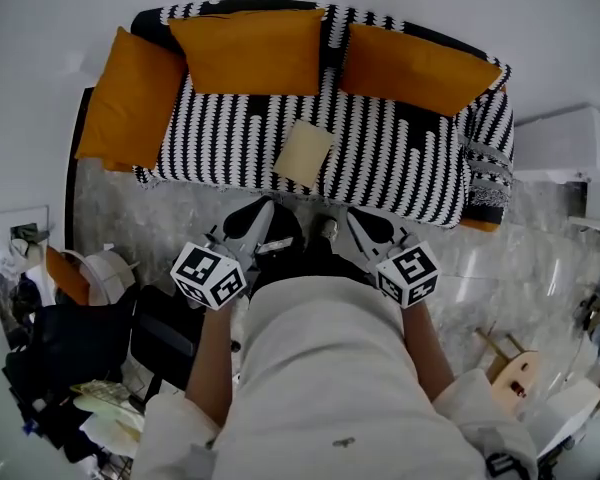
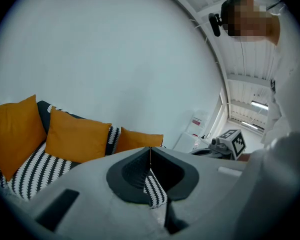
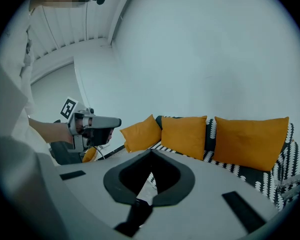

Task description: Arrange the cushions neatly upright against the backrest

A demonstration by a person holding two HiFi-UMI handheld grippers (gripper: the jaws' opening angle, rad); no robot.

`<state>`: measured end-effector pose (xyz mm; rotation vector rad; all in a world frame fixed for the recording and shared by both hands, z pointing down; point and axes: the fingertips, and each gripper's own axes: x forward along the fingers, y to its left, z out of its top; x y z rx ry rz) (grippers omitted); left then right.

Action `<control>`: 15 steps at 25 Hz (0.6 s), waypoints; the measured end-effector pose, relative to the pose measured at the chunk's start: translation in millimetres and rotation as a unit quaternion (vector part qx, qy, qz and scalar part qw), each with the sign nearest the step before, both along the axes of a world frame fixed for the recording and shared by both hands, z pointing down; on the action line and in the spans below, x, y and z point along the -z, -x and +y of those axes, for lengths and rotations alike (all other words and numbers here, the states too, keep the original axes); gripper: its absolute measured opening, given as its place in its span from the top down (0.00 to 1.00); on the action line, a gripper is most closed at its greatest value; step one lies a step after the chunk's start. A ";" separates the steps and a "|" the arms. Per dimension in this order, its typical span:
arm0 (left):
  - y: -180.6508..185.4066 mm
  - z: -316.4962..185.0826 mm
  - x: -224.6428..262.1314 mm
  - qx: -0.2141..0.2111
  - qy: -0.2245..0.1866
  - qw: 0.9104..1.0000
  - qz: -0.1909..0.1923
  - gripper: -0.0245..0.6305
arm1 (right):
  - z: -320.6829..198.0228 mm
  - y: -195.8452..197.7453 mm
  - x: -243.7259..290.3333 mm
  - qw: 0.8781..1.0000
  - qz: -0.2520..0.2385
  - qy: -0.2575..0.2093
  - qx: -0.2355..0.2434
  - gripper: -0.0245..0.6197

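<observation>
A sofa (image 1: 390,158) with a black-and-white striped cover stands at the far side of the scene, seen from above. Three orange cushions sit along its back.

The left cushion (image 1: 130,98) is at the sofa's left end, leaning at the arm and turned toward the seat. The middle cushion (image 1: 248,50) stands upright against the backrest, close beside the left one. The right cushion (image 1: 415,68) also rests against the backrest, angled a little, near the right arm. A strip of striped cover shows between the middle and right cushions.

A pale yellow square (image 1: 303,153) lies flat on the seat near its front edge, roughly in line with that strip. What it is cannot be told.

A person in light clothing stands on the near side, on a grey marbled floor (image 1: 540,258). They hold a gripper in each hand, low in front of the body and pointing toward the sofa.

The left claw (image 1: 264,208) is clenched, its two jaws pressed together with nothing between them. The right claw (image 1: 356,215) is likewise clenched and empty. Both are near the sofa's front edge and well apart from the cushions.

Dark bags and papers (image 1: 60,358) crowd the near left of the floor. A wooden stool (image 1: 515,368) stands at the near right.
</observation>
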<state>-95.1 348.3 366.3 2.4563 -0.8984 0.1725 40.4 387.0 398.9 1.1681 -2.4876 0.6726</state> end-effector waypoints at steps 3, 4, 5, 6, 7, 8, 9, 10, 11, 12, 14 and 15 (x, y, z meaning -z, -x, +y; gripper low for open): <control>-2.4 0.9 -1.5 -0.002 0.000 1.000 -0.001 0.94 | -0.3 -0.8 0.4 1.000 -0.002 0.000 -0.002 0.95; -3.1 1.1 -1.9 -0.003 0.000 1.000 -0.001 0.94 | -0.2 -1.1 0.5 1.000 -0.003 -0.001 -0.002 0.95; -3.3 1.6 -2.0 -0.004 0.000 1.000 -0.001 0.94 | 0.3 -1.1 0.6 1.000 -0.003 -0.002 -0.002 0.95; -3.2 2.2 -1.9 -0.004 -0.001 1.000 -0.001 0.94 | 1.2 -1.1 0.7 1.000 -0.003 -0.002 -0.002 0.95; -2.8 2.8 -1.8 -0.004 -0.001 1.000 -0.001 0.94 | 2.3 -1.1 0.7 1.000 -0.003 -0.002 -0.002 0.95; -2.5 3.2 -1.6 -0.003 -0.001 1.000 -0.001 0.94 | 3.2 -1.2 0.8 1.000 -0.003 -0.002 -0.003 0.95; -2.4 3.6 -1.6 -0.003 -0.001 1.000 -0.001 0.94 | 4.0 -1.4 0.7 1.000 -0.003 -0.002 -0.003 0.95; -2.6 3.7 -1.8 -0.003 -0.001 1.000 -0.001 0.94 | 4.5 -1.8 0.6 1.000 -0.003 -0.002 -0.004 0.95; -3.0 3.7 -1.9 -0.003 -0.002 1.000 -0.001 0.94 | 4.6 -2.4 0.5 1.000 -0.003 -0.002 -0.004 0.95; -3.7 3.7 -2.2 -0.003 -0.001 1.000 -0.002 0.94 | 4.6 -3.4 0.4 1.000 -0.003 -0.002 -0.004 0.95; -4.9 3.8 -2.8 -0.003 -0.001 1.000 -0.003 0.94 | 4.5 -5.5 0.6 1.000 -0.007 0.000 -0.006 0.95; -5.2 4.2 -3.0 -0.003 0.000 1.000 -0.003 0.94 | 4.6 -6.3 0.9 1.000 -0.011 0.001 -0.008 0.95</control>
